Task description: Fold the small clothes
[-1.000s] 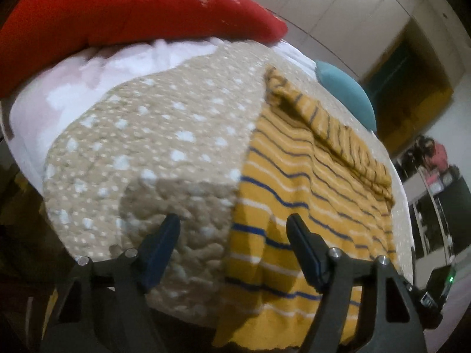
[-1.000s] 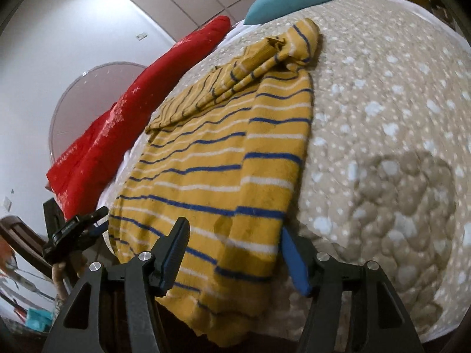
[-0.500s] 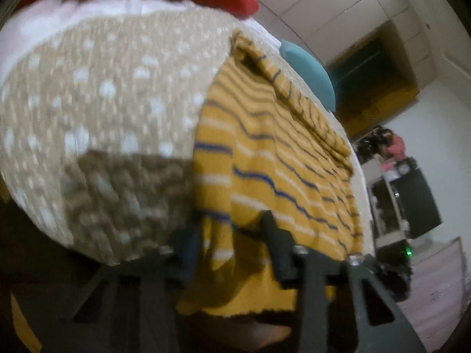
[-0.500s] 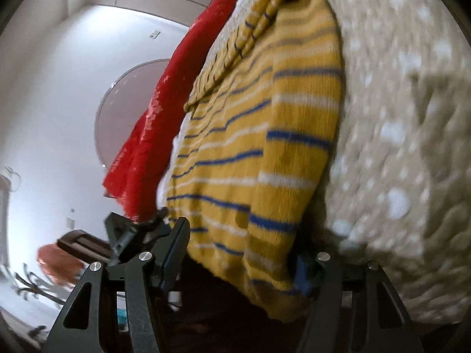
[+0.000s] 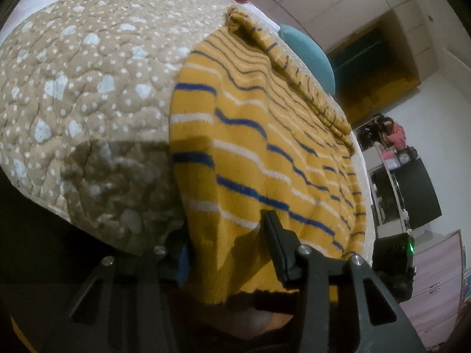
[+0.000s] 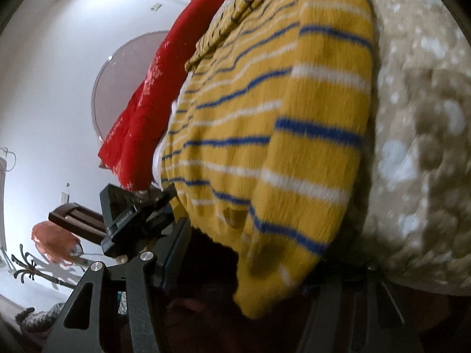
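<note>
A yellow knit sweater with blue and white stripes [image 5: 265, 147] lies on the bed, its hem hanging over the near edge. It also shows in the right wrist view [image 6: 279, 132]. My left gripper [image 5: 226, 241] is open with its jaws on either side of the sweater's left hem corner; the left finger is partly hidden behind the cloth. My right gripper [image 6: 250, 253] is open around the right hem corner; its right finger is hidden under the cloth and quilt.
The beige dotted quilt [image 5: 88, 88] covers the bed. A red pillow [image 6: 141, 111] and a teal pillow [image 5: 309, 50] lie at the far end. A dark cabinet [image 5: 412, 191] stands to the right. The other gripper [image 6: 132, 214] shows at the left.
Both grippers have moved down and forward to the bed edge and now straddle the sweater's hem corners. The left jaws have narrowed around the cloth.
</note>
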`<state>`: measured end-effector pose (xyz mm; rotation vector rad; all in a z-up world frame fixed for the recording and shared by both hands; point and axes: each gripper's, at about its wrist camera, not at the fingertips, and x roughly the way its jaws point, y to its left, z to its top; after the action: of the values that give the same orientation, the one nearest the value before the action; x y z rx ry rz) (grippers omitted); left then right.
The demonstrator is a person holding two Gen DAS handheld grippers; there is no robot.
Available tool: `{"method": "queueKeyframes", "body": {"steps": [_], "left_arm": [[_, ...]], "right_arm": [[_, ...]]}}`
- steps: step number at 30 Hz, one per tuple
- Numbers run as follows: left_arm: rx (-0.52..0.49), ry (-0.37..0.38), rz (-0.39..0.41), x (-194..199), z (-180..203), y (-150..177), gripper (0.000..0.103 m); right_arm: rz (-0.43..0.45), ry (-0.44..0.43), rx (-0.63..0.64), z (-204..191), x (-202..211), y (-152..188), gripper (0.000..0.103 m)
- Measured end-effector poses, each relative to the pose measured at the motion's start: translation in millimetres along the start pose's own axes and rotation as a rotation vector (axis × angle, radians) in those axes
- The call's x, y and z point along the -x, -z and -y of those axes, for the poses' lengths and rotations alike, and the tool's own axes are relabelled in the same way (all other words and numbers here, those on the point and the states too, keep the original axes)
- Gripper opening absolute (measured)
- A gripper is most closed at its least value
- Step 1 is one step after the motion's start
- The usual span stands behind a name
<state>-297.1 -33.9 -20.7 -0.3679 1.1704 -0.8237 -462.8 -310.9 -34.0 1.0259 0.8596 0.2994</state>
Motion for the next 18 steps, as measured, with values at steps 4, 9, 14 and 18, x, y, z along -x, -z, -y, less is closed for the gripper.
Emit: {"method": "queueKeyframes", "body": {"steps": [4,9,14,18], "left_arm": [[0.011,-0.032,0.012,8.1,3.3,1.2,0.015],[-0.101,-0.076,0.094,44.7,40.9,-5.0,0.014],[-0.201,-0.062,0.178,77.4,77.2,-33.9,0.011],[-0.265,-0.071,0.239,83.8,102.2,-64.5,0.010]], "right_arm": [[-0.040,0.089,0.046,-12.0,-11.0,-0.1,0.037],[-0.008,0.208,0.200,-47.2,-4.3,3.3,0.013],[0.106,0.209,0.356,-99.6,26.2,-8.2,0.012],[0.222,0.207,0.428,-133.3,58.7,-36.9,0.011]]}}
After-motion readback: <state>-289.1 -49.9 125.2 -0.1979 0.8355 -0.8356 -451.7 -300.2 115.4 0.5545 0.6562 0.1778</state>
